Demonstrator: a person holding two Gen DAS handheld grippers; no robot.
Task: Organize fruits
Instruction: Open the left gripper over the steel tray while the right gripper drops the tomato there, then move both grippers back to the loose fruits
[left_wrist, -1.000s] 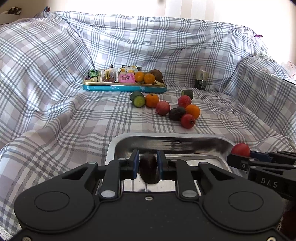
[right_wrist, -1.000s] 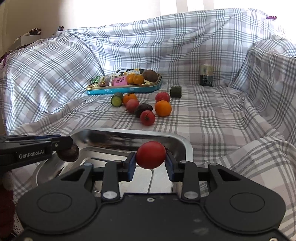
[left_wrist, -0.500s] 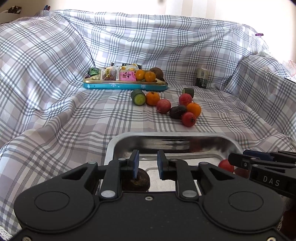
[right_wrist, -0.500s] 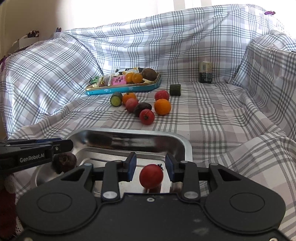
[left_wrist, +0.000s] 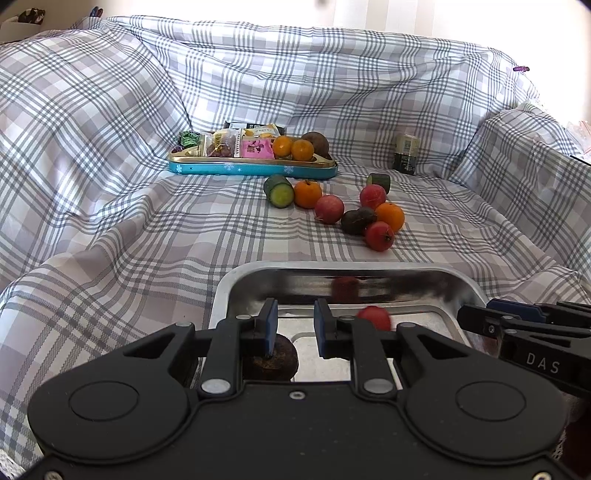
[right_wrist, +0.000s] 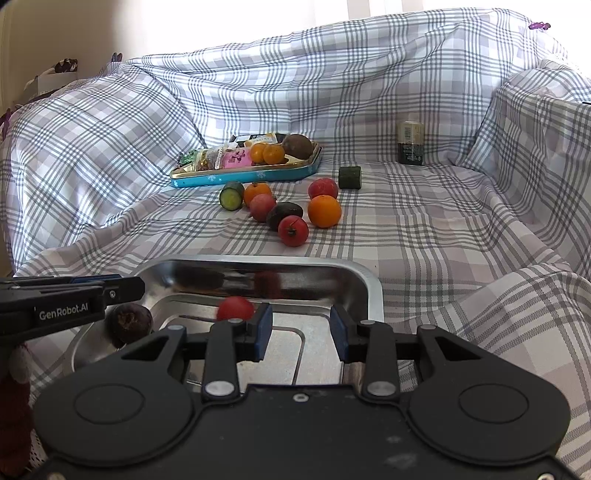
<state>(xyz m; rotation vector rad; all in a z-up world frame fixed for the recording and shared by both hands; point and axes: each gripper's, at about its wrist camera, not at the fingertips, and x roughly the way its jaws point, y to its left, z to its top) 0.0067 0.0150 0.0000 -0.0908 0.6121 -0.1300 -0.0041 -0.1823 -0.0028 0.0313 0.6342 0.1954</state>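
A steel tray (left_wrist: 332, 266) lies on the checked cloth right in front of me. A dark brown fruit (left_wrist: 275, 363) rests on its floor under my left gripper (left_wrist: 295, 328), whose pads stand slightly apart with nothing between them. A small red fruit (right_wrist: 235, 308) lies loose in the tray, just left of my right gripper (right_wrist: 301, 328), which is open and empty. The dark fruit (right_wrist: 129, 325) also shows in the right wrist view, below the left gripper's (right_wrist: 136, 288) tips. Farther back sits a cluster of fruit: an orange (left_wrist: 389, 216), a red fruit (left_wrist: 378, 236) and a dark avocado (left_wrist: 356, 220).
A blue tin (left_wrist: 251, 170) with snack packets, oranges and a brown fruit stands at the back. Two cucumber pieces (left_wrist: 279, 191) lie near the fruit cluster. A small dark jar (left_wrist: 406, 153) stands at the back right. The cloth rises in folds on all sides.
Both grippers let go of their fruit. The dark fruit dropped from the left jaws into the tray; the red fruit fell from the right jaws and rolled left.
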